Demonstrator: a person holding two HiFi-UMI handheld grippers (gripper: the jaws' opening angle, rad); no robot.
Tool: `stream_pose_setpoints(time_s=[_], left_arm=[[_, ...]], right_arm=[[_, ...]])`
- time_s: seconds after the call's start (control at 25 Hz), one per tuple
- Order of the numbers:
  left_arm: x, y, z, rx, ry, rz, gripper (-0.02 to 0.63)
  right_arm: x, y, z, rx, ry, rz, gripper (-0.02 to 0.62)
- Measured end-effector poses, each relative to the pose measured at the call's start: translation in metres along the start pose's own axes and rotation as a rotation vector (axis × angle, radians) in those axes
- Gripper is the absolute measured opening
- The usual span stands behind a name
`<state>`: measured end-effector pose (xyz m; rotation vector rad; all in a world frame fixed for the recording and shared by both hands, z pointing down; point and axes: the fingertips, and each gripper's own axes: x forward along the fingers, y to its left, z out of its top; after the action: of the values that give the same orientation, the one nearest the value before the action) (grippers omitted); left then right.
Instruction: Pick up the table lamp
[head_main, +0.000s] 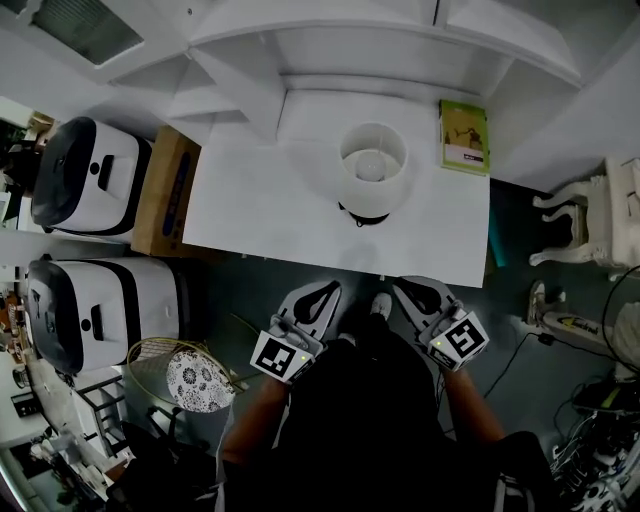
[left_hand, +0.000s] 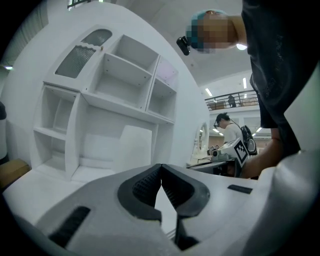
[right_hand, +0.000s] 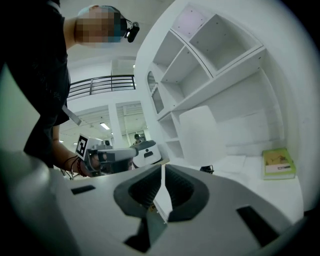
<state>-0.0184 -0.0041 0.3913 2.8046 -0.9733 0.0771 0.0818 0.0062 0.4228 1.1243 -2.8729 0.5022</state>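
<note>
The table lamp (head_main: 372, 168) stands upright on the white desk (head_main: 250, 215), toward the back and a little right of the middle, just in front of the shelf unit (head_main: 400, 45). From above, its round white shade shows a pale bulb in the opening, and a dark base edge peeks out beneath the near rim. In the right gripper view the shade (right_hand: 202, 132) is a plain white drum over a small dark foot. In the left gripper view a pale panel is probably the same shade (left_hand: 136, 145), though it blends into the white behind it.

Neither tool touches the lamp. The left gripper (head_main: 322, 292) and the right gripper (head_main: 412, 288) are held side by side off the desk's near edge, close to the person's body. Both point nearly level toward the desk, with their marker cubes toward the person. Each one's jaws are pressed together at the tips with nothing between them (left_hand: 161, 170) (right_hand: 162, 172).

A green book (head_main: 464, 136) lies flat at the desk's back right corner, well apart from the lamp. A cardboard box (head_main: 165, 190) sits against the desk's left side, with two white-and-black machines (head_main: 85, 175) beyond it. A white carved chair (head_main: 575, 220) stands to the right on the dark floor.
</note>
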Motion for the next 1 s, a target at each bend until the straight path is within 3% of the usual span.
stream_pose_setpoints(time_s=[0.12,0.28,0.48,1.0], left_arm=[[0.004,0.009,-0.002,0.005,-0.006,0.029,0.018],[0.007,0.018,-0.004,0.010,0.021,0.049,0.018],[0.016,0.032,-0.015,-0.010,0.013,0.040,0.018],[0.022,0.074,-0.058,-0.068,0.060,0.071,0.018]], right_arm=[[0.008,-0.018,0.000,-0.031,-0.018,-0.014,0.038],[0.024,-0.036,-0.014,-0.063,0.032,-0.023,0.038],[0.046,-0.063,-0.028,0.006,0.007,-0.024,0.040],[0.096,-0.113,-0.075,-0.103,0.069,-0.090,0.040]])
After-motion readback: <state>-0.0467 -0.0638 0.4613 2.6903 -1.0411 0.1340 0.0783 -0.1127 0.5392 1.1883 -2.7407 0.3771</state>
